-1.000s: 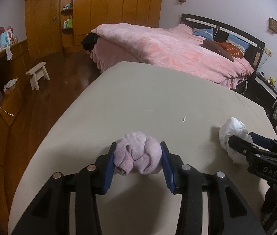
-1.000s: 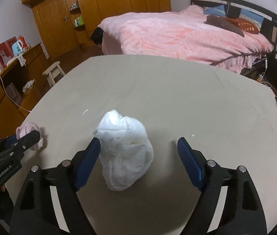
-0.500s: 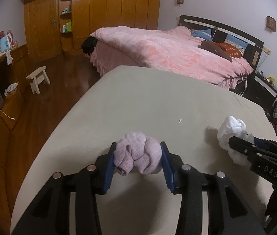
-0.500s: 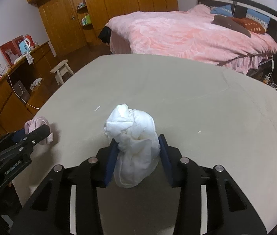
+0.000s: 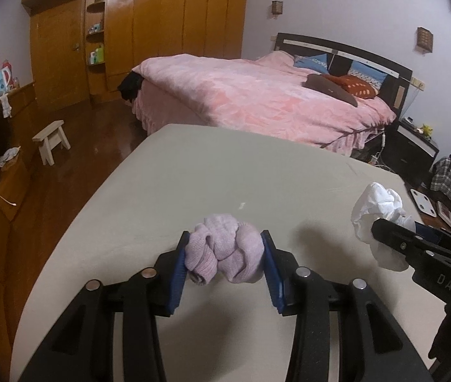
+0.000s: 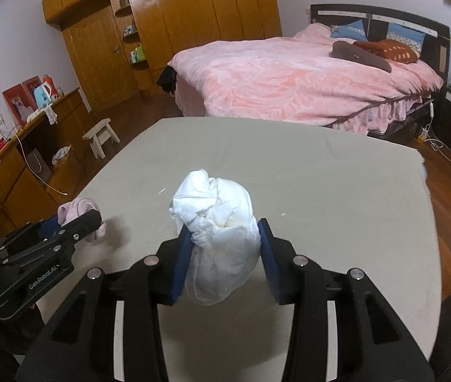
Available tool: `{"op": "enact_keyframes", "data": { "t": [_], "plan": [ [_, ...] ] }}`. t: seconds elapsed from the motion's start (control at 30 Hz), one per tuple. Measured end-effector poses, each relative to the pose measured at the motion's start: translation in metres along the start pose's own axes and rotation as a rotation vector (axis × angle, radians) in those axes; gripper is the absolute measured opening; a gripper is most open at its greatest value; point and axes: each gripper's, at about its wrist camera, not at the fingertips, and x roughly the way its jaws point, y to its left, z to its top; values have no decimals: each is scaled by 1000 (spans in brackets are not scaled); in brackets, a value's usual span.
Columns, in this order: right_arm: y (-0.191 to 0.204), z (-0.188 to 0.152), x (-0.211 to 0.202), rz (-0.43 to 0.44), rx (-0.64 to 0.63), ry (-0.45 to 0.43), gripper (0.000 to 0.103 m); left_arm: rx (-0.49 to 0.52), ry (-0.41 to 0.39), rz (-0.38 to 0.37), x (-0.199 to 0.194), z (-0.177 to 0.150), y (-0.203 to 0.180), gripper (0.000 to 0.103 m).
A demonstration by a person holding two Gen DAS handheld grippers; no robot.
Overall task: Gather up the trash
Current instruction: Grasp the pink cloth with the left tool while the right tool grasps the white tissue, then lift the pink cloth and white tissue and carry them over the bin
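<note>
Pinching soft, light wads mid-bulk, the left gripper (image 5: pixel 223 262) is clamped on the pink cloth ball (image 5: pixel 223 256) near the table's (image 5: pixel 225 175) left edge, the right gripper (image 6: pixel 223 254) on the white crumpled wad (image 6: pixel 217 232) mid-table.

Bedroom, dim indoor light. Beige table (image 5: pixel 212 175) in foreground; behind it a bed (image 5: pixel 257 102) w/ pink cover and dark headboard (image 5: pixel 346 49). Wooden wardrobe wall (image 5: pixel 161 25) at back left, dark glossy wood floor (image 5: pixel 75 159), small white stool (image 5: pixel 52 140), pale walls.
</note>
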Motion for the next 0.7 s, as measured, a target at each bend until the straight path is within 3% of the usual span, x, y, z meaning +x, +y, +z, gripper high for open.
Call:
{"op": "enact_keyframes", "data": {
  "t": [0.7],
  "plan": [
    [-47, 1, -126, -41, 32, -161, 39, 79, -90, -120, -78, 16, -96, 43]
  ]
}}
